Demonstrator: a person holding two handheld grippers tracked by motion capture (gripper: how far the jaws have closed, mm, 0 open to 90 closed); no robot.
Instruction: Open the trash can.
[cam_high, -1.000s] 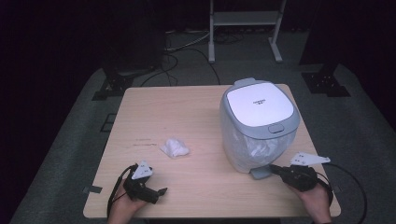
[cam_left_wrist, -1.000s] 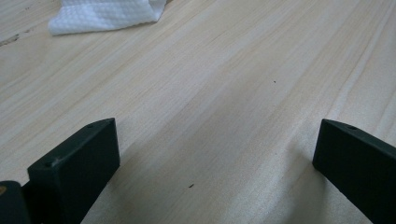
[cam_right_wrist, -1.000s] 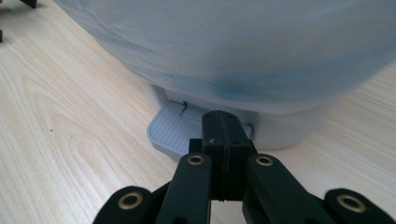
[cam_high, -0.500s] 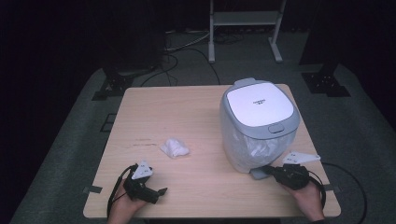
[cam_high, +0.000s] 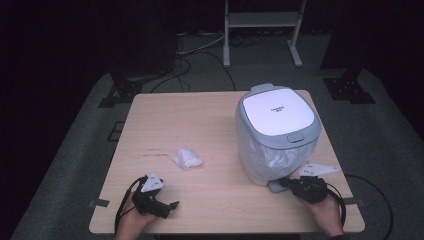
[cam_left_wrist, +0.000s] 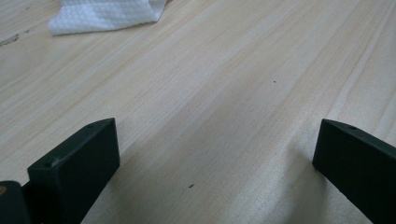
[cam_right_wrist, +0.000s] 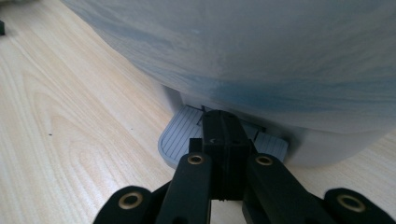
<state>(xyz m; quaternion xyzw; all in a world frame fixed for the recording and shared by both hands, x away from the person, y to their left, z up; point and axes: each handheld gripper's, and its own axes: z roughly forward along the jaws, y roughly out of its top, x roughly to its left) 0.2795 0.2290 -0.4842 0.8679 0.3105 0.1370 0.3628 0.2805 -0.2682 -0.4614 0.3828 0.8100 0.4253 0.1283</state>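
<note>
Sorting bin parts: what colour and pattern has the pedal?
Pale grey with thin parallel ribs; the pedal shows best in the right gripper view.

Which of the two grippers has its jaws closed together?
The right gripper, at the bin's grey pedal. The left gripper has its jaws wide apart over bare table.

The high view looks forward and down over the whole surface (cam_high: 210, 120). The left gripper view skims the wood toward the tissue (cam_left_wrist: 105, 14); the right gripper view sits close against the bin's pedal (cam_right_wrist: 187, 133).
</note>
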